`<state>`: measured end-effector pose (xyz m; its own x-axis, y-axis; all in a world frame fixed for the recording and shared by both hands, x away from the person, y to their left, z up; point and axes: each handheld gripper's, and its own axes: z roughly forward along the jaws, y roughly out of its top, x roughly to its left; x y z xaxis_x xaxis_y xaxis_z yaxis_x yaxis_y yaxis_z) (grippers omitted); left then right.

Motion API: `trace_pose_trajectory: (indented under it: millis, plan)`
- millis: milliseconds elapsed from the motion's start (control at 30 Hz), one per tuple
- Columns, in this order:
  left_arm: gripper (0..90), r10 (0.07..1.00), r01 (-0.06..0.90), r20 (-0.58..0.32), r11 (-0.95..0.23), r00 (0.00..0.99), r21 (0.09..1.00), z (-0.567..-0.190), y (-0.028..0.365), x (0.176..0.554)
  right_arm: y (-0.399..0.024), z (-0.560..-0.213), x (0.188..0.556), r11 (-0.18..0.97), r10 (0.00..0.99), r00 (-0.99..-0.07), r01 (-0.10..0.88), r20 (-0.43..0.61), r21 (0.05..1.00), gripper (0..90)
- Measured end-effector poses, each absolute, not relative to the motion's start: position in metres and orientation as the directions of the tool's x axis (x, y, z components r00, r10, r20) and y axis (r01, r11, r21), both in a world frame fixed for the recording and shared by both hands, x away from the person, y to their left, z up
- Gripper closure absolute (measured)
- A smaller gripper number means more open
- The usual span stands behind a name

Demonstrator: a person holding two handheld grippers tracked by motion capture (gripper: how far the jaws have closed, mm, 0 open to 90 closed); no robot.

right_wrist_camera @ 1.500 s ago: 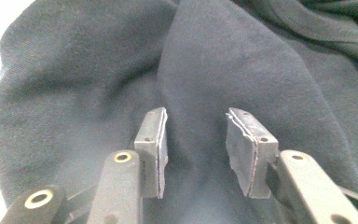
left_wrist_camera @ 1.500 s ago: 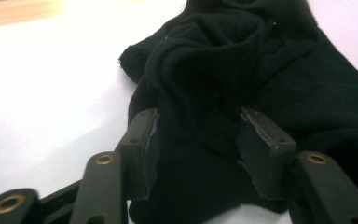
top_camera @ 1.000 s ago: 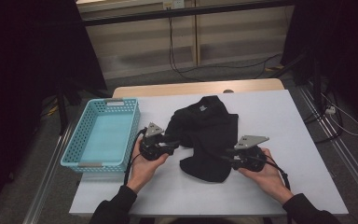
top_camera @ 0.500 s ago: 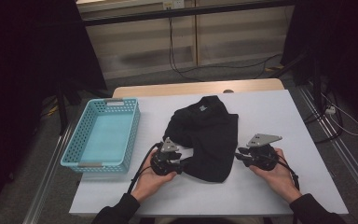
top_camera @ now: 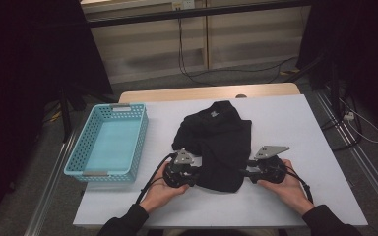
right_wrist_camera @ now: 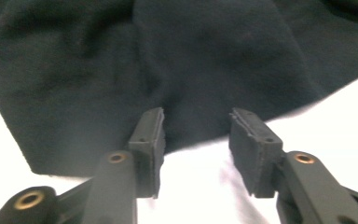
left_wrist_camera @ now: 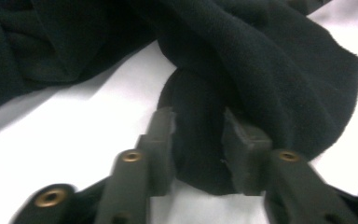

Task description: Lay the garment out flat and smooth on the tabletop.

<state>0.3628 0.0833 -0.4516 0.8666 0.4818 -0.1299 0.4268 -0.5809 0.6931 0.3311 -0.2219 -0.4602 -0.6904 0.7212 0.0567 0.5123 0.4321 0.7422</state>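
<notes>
A black fleece garment (top_camera: 216, 137) lies crumpled on the white table (top_camera: 300, 123). At its near left edge my left gripper (top_camera: 199, 172) has just been closing, and it is now shut on a fold. In the left gripper view the garment (left_wrist_camera: 270, 70) fills the gap between the left gripper's (left_wrist_camera: 198, 135) pads. My right gripper (top_camera: 243, 173) is at the near right edge, and its jaws have just been opening. In the right gripper view the right gripper (right_wrist_camera: 196, 128) stands open, with the hem of the garment (right_wrist_camera: 214, 56) lying between its tips, untouched by the pads.
A light blue plastic basket (top_camera: 78, 169) with nothing in it stands on the left of the table. Bare white tabletop stretches to the right of the garment and along the near edge. Cables run across the floor beyond the table's far edge.
My left hand moved nearer and to the right along the garment's edge, and its jaws came together on a fold. The right gripper's jaws spread apart at the right edge.
</notes>
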Motion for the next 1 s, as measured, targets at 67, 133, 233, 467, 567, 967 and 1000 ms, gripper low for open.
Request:
trace_pose_trajectory:
  millis: [67, 133, 233, 467, 567, 967, 1000]
  plan:
    - [80.8, 0.485, 0.424, -0.12, -0.586, 0.866, 0.691, -0.451, 0.081, 0.36, -0.218, -0.46, 0.33, 0.452, 0.698, -0.714, 0.496, 0.051, 0.741, 48.2]
    - [82.3, 0.486, 0.42, -0.11, -0.595, 0.867, 0.686, -0.449, 0.081, 0.358, -0.214, -0.459, 0.327, 0.469, 0.68, -0.731, 0.488, 0.052, 0.736, 49.0]
    - [82.7, 0.486, 0.445, -0.147, -0.582, 0.861, 0.68, -0.447, 0.086, 0.357, -0.209, -0.457, 0.324, 0.476, 0.656, -0.753, 0.47, 0.056, 0.743, 48.9]
    - [82.8, 0.476, 0.457, -0.194, -0.533, 0.858, 0.712, -0.434, 0.099, 0.349, -0.199, -0.458, 0.321, 0.504, 0.633, -0.773, 0.456, 0.046, 0.734, 56.7]
    - [82.8, 0.48, 0.464, -0.206, -0.514, 0.853, 0.721, -0.431, 0.104, 0.346, -0.2, -0.457, 0.324, 0.503, 0.655, -0.756, 0.459, 0.023, 0.732, 80.7]
    - [82.2, 0.546, 0.524, -0.258, -0.414, 0.797, 0.744, -0.421, 0.115, 0.361, -0.218, -0.426, 0.336, 0.358, 0.74, -0.672, 0.419, 0.02, 0.834, 89.9]
    - [82.1, 0.545, 0.522, -0.257, -0.412, 0.798, 0.747, -0.42, 0.114, 0.363, -0.219, -0.423, 0.338, 0.351, 0.746, -0.665, 0.412, 0.015, 0.841, 89.9]
